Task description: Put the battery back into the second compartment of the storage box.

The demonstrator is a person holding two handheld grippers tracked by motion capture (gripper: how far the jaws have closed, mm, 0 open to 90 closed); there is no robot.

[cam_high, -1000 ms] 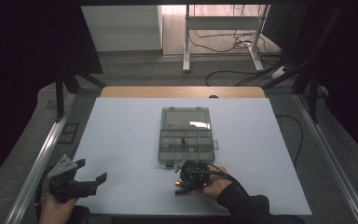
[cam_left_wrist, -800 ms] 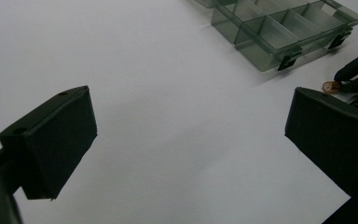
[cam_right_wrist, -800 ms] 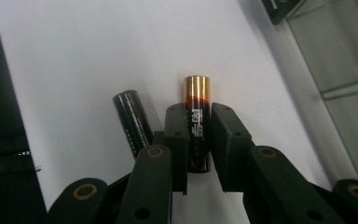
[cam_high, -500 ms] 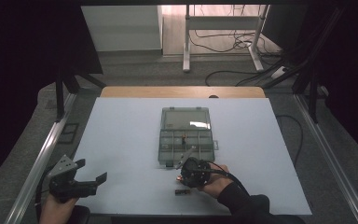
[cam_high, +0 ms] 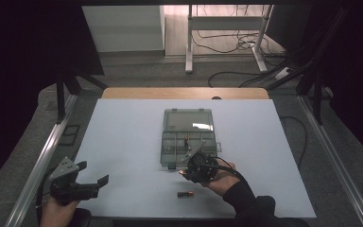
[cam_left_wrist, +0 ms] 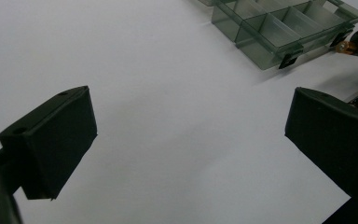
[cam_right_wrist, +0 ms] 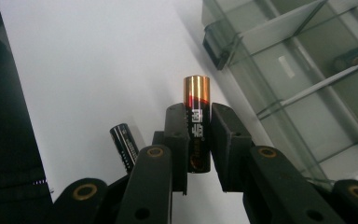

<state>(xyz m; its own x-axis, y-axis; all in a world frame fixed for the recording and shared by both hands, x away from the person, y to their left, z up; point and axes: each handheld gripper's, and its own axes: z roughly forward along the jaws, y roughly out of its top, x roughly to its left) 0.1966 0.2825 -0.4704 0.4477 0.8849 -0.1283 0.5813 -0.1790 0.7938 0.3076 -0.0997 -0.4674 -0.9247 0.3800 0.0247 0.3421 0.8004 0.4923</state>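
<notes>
Your R gripper (cam_right_wrist: 197,135) pinching a battery (cam_right_wrist: 196,122) upright btw its pads, gold end up, compartment box (cam_right_wrist: 307,84) just right of it, 2nd battery (cam_right_wrist: 126,145) on table below-left, your L gripper (cam_left_wrist: 186,135) spread wide, nothing btw pads.

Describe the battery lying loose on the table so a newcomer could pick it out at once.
On the white table, find the clear box in the middle, then look toward the near edge, just past the right gripper. The loose battery lies flat there, dark with a copper end. Unlike the held battery, which is clamped between the jaws, nothing touches it.
</notes>
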